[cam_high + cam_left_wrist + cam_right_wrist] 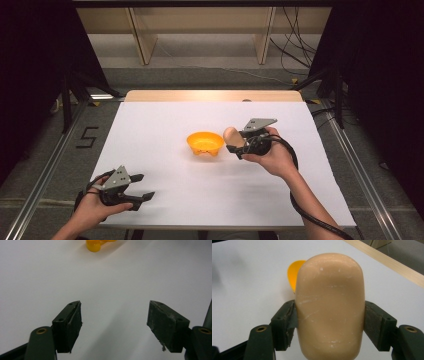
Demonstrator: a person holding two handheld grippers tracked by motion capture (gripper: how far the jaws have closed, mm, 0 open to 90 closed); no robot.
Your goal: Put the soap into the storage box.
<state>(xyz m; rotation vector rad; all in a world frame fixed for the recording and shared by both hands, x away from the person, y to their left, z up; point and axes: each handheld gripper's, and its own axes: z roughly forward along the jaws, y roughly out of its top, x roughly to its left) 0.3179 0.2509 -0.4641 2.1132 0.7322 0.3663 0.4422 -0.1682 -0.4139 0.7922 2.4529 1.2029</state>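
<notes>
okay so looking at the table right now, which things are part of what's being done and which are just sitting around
In the job:
- tan rounded block, clamped between the right gripper fingers
- orange bowl, just beside that block

Just about:
- left gripper, open, holding nothing, over the white table
- wooden shelving and cables on the floor behind

Bar in right tongs [329,307]: peach-coloured, soap-like bar [329,290], matt and waxy, smooth with fine pale scuffs.
Bowl [205,142]: orange plastic, smooth, slight sheen; just beside the bar.
Desk [165,200]: matt white sheet, smooth; pale wood edge beyond the bowl.
Pads [167,325]: black rubber, rough, frayed.
Plate [117,177]: grey matt metal on the left tongs [142,187].
</notes>
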